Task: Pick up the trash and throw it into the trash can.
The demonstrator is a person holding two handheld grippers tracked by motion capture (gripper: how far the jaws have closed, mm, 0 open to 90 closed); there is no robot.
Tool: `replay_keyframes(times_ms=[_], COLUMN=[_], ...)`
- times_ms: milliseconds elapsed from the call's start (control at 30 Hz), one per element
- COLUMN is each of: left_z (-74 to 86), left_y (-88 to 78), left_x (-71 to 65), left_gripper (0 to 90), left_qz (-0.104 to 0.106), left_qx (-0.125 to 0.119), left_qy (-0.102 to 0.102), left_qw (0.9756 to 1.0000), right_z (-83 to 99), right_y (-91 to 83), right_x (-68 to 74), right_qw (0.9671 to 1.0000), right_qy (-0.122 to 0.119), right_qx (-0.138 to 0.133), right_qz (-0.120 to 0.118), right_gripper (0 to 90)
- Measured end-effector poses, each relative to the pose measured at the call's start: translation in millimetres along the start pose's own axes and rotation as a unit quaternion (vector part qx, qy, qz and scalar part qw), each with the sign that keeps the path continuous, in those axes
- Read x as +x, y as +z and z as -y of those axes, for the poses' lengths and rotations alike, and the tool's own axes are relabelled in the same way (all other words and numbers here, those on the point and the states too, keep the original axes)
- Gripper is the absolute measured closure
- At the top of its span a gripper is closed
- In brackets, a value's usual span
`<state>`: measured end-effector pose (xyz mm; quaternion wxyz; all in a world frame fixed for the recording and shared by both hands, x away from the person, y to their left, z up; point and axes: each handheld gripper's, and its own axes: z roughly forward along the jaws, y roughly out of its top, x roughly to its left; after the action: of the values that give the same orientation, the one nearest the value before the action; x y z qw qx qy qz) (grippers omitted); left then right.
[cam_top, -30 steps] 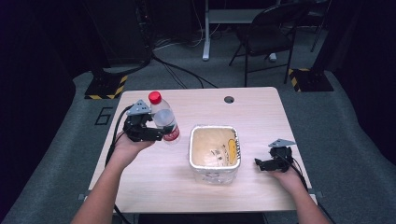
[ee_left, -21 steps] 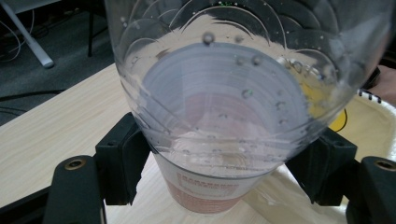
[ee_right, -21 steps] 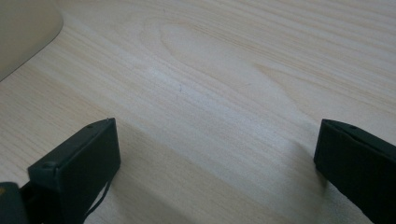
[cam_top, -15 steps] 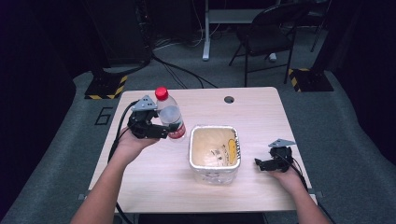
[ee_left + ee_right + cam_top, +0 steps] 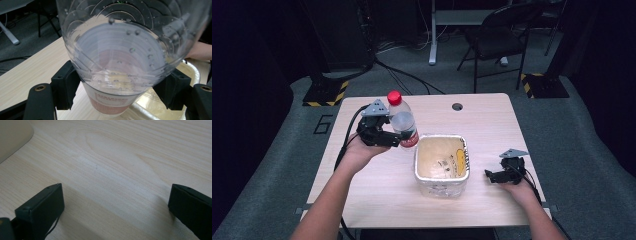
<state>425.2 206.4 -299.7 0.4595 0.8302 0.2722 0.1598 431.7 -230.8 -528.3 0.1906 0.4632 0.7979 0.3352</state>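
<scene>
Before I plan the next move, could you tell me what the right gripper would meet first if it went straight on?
Probably the foil tray: the right gripper, jaws open and empty, points left toward it over bare table, though its line may pass just beside it.

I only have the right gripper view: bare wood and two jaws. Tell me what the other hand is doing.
Observer: The left gripper is shut on a water bottle, held above the table.
Operator: Report the cap.
Observer: Its red cap is on.
Operator: Say what lies between the hands.
Observer: A foil tray; the bottle's base hangs by its left rim.
Operator: Give my own position.
Observer: Your right gripper rests open on the table, right of the tray.
</scene>
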Motion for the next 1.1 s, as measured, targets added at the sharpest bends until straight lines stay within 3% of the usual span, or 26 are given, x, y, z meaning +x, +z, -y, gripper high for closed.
replay_keyframes(times_ms=[500, 1100], left_z=[-10.5, -10.3], left_y=[18.3, 37.8], left_x=[-15.3, -26.4], left_gripper=[27.1, 27.1], left_qz=[0.024, 0.043], left_qx=[-0.006, 0.002], left_qy=[0.014, 0.022], left_qw=[0.9996, 0.9988], right_z=[0.0, 0.0], right_y=[0.0, 0.0], right_x=[0.0, 0.0], right_qw=[1.0, 1.0], right_qy=[0.0, 0.0], right_qx=[0.0, 0.0], right_qz=[0.0, 0.0], right_gripper=[0.0, 0.0])
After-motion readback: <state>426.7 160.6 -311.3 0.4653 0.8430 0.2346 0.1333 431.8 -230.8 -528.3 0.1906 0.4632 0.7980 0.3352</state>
